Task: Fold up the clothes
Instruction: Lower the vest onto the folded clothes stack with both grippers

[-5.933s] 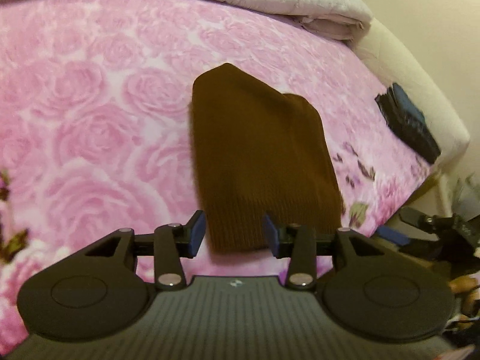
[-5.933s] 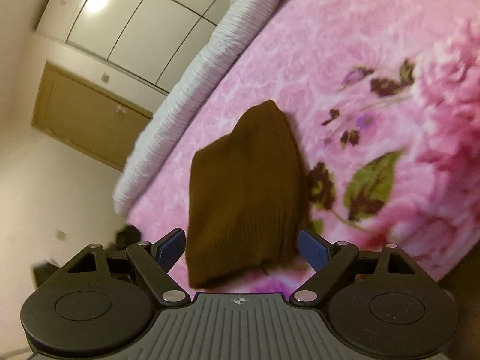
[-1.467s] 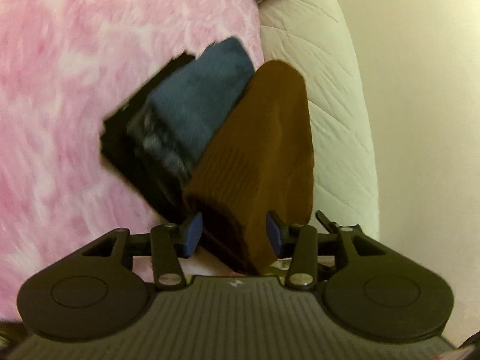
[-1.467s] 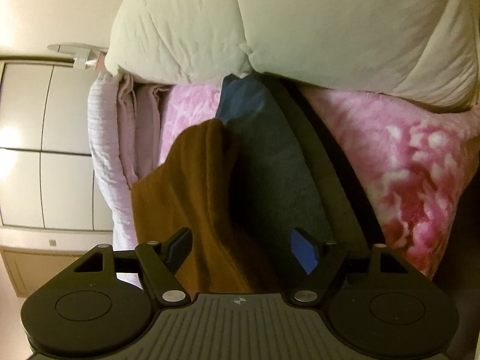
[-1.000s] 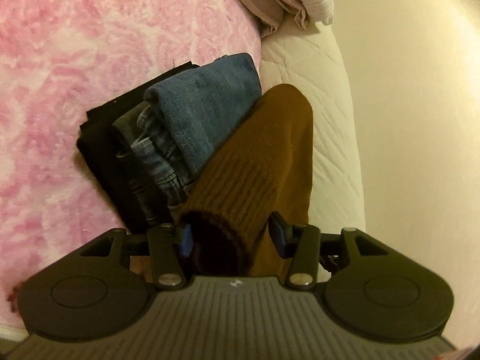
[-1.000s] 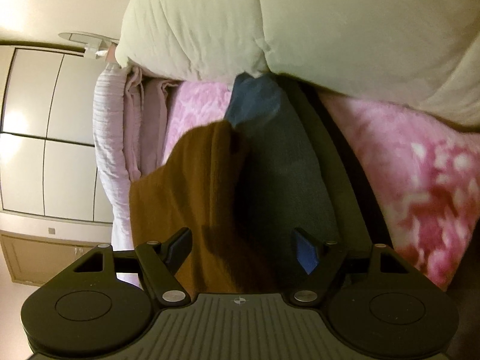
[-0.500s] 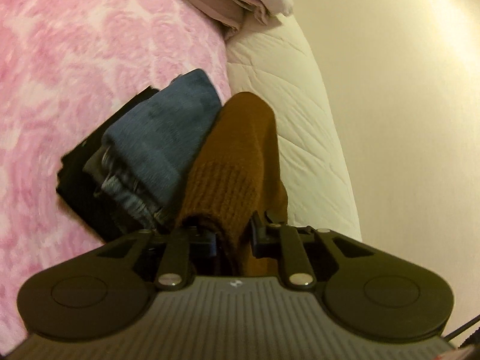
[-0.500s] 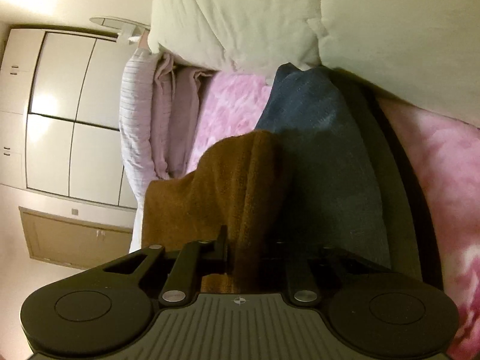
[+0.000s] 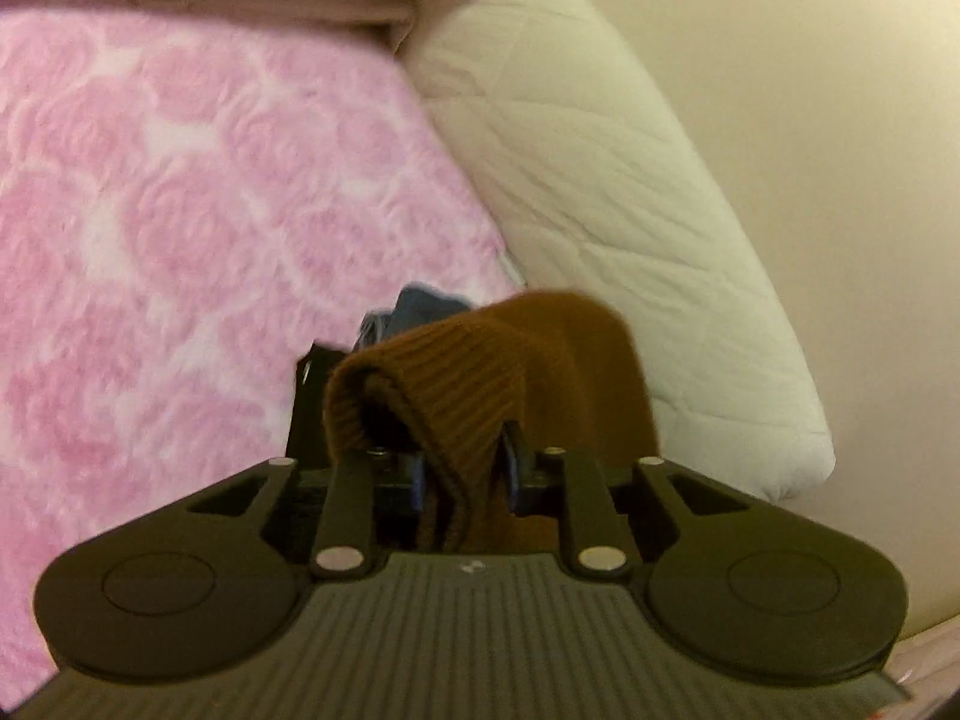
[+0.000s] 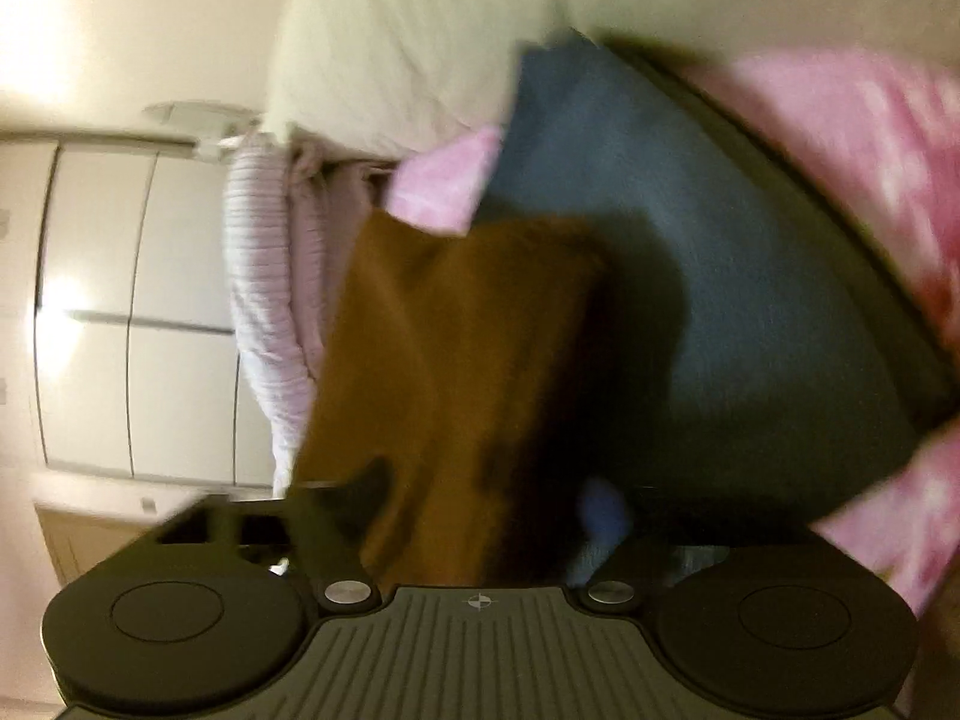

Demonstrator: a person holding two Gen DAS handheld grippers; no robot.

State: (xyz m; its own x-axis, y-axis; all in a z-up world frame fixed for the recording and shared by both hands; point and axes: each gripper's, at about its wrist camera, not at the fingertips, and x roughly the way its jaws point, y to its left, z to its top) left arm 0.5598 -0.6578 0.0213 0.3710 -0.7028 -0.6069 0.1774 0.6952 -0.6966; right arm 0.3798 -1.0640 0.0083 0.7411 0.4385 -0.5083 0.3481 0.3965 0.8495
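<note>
Left claw (image 9: 462,474) body: matte black plastic, a wide housing with a ribbed dark-grey centre panel.
Left claw discs: two large round black caps, one on each side, each with a shallow circular recess.
Left claw arms: two black linkage bars, each ending in a silver round screw head near the panel.
Left claw pads (image 9: 418,483): blue, on the inner faces of the fingers.
Left claw marking: a small pale logo at the panel's top edge.
Right claw (image 10: 480,510) body: the same black housing, ribbed grey panel, twin round caps, two silver screws.
Right claw marking: a small crosshair-like emblem at the panel's top centre.
Right claw pad (image 10: 603,510): blue, blurred.
</note>
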